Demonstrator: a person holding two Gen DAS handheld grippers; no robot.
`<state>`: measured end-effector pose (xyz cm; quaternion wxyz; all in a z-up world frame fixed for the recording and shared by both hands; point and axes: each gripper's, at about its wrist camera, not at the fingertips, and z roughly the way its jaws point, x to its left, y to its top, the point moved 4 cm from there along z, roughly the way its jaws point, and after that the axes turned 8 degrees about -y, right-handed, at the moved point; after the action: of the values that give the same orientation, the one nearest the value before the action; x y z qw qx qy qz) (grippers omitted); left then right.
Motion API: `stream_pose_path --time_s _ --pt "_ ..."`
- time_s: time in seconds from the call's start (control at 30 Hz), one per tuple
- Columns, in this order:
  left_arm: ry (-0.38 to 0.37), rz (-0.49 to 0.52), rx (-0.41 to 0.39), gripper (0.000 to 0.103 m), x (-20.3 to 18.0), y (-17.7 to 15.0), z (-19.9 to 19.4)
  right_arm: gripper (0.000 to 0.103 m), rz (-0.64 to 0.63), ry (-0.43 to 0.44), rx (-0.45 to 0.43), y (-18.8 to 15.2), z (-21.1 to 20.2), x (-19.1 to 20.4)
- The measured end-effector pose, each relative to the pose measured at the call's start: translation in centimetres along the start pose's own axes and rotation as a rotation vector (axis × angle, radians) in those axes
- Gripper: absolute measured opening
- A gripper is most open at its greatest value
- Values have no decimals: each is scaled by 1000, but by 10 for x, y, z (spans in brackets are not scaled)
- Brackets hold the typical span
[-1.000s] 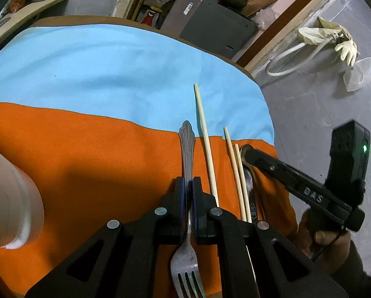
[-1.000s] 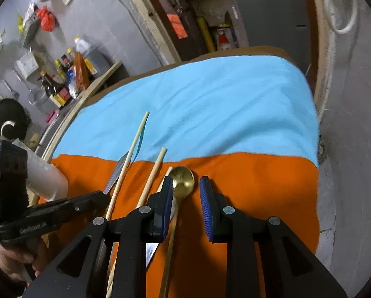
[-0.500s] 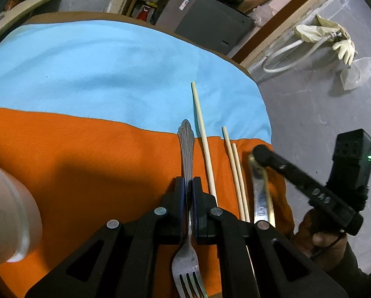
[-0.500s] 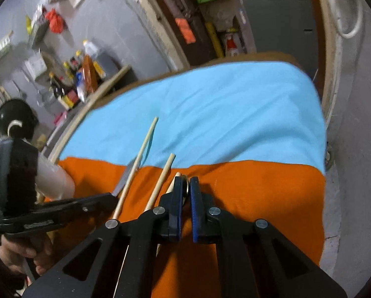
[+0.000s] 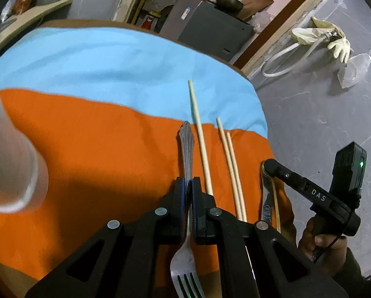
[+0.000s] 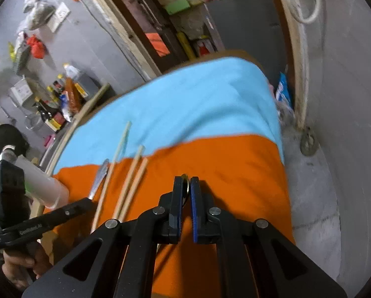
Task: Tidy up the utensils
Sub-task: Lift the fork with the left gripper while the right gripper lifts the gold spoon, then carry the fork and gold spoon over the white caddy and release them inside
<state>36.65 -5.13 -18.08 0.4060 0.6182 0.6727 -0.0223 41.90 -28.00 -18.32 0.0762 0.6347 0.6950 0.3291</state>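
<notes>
My left gripper (image 5: 189,181) is shut on a silver fork (image 5: 186,146); its handle points away over the orange cloth (image 5: 98,149) and its tines lie near the camera. Just right of it lie one long chopstick (image 5: 200,136) and a pair of chopsticks (image 5: 228,168). My right gripper (image 6: 186,181) is shut on a gold spoon (image 6: 184,176), whose bowl edge peeks out between the pads. In the left wrist view the right gripper (image 5: 269,165) sits at the cloth's right edge, with the spoon's gold handle (image 5: 276,203) and a silver blade (image 5: 266,203) under it.
A translucent cup (image 5: 9,161) stands at the left of the cloth, close to my left gripper's side. A blue cloth (image 5: 111,69) covers the far half of the round table. The table edge and grey floor (image 5: 309,124) lie just right of the right gripper.
My right gripper has shut on the gold spoon's bowl and carried it rightward, away from the chopsticks. The left gripper has stayed shut on the fork.
</notes>
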Motion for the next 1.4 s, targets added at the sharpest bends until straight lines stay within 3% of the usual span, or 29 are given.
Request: stream_pose_path --time_s 0.3,0.47,0.77,1.0,1.4 --pt "-25 2 -29 2 -3 -3 -8 4 71 -25 -45 -7 -20 -21" --pt "-27 1 -15 2 -1 -7 -5 4 130 -8 -11 -13 -17 -33" --pt "-32 6 -24 2 -1 -7 -5 2 67 -29 -51 -14 -27 -22" --pt "-52 63 -107 0 -12 -10 -19 1 18 -28 -146 -11 -50 -10" --pt "-116 161 -314 0 -44 -8 -54 0 -63 -47 -404 -6 -105 28"
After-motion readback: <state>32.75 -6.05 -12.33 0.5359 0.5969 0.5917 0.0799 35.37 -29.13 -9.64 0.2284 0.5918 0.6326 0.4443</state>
